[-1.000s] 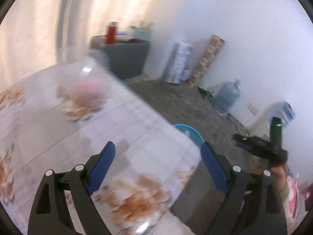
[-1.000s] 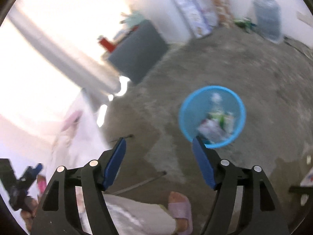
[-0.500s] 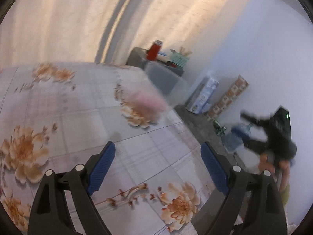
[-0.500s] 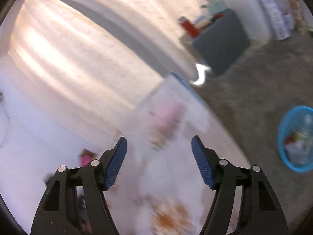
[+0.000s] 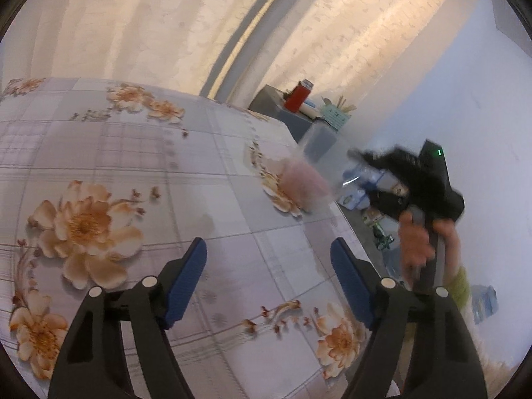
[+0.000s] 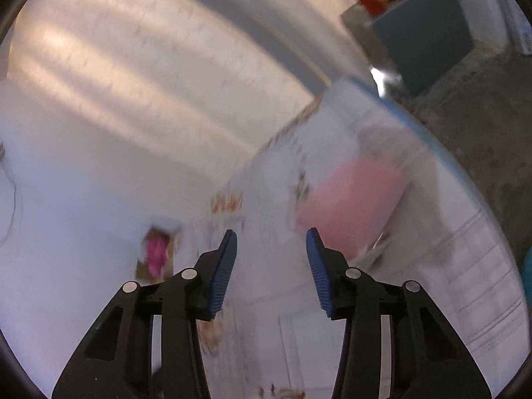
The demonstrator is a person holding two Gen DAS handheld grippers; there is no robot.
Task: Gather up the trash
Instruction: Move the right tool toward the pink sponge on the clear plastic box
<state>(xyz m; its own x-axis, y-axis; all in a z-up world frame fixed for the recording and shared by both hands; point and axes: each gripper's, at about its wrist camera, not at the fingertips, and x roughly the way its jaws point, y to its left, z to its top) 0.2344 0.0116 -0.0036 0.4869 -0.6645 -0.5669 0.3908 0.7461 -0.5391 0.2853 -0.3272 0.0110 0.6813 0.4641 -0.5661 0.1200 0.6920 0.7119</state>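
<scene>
Both tongs swung off bin to table: left & right narrowing, empty; pink bag just ahead-right → next pickup, prob.

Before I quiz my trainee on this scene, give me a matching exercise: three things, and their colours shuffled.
Things:
1. gripper pads
2. bottle on the far cabinet
3. blurred packet near the table edge

Colours:
A. pink
B. blue
C. red

Pairs: 1-B, 2-C, 3-A
</scene>
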